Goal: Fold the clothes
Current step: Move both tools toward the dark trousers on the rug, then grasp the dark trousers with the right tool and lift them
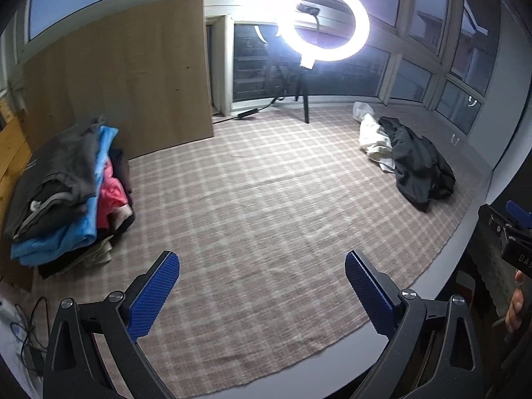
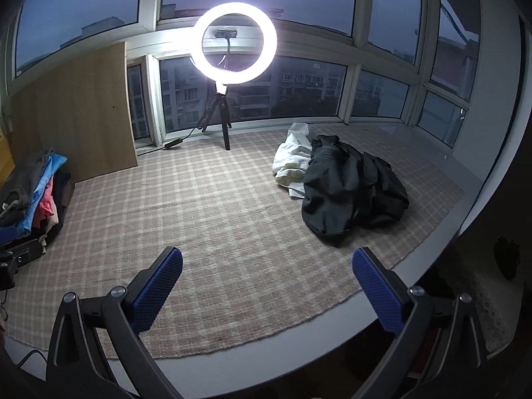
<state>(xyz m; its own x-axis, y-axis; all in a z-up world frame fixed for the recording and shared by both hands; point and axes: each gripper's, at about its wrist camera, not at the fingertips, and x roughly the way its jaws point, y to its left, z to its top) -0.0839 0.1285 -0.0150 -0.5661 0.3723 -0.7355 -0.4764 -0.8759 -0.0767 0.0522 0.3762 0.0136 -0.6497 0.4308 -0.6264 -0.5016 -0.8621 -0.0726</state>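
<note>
A crumpled black garment (image 2: 349, 193) lies on the checked cloth at the right, with a crumpled white garment (image 2: 292, 159) touching its far left side. Both show in the left wrist view, black (image 1: 419, 163) and white (image 1: 374, 136). A stack of folded clothes (image 1: 63, 193), grey on top, then blue and pink, sits at the left; it also shows in the right wrist view (image 2: 33, 189). My left gripper (image 1: 262, 262) is open and empty above the cloth's near middle. My right gripper (image 2: 266, 259) is open and empty, short of the black garment.
A checked cloth (image 1: 252, 199) covers the table. A lit ring light on a tripod (image 2: 234, 43) stands at the back, its cable trailing left. A wooden board (image 1: 126, 73) leans behind the stack. Windows surround the far side. The table's curved edge (image 2: 365, 309) runs near right.
</note>
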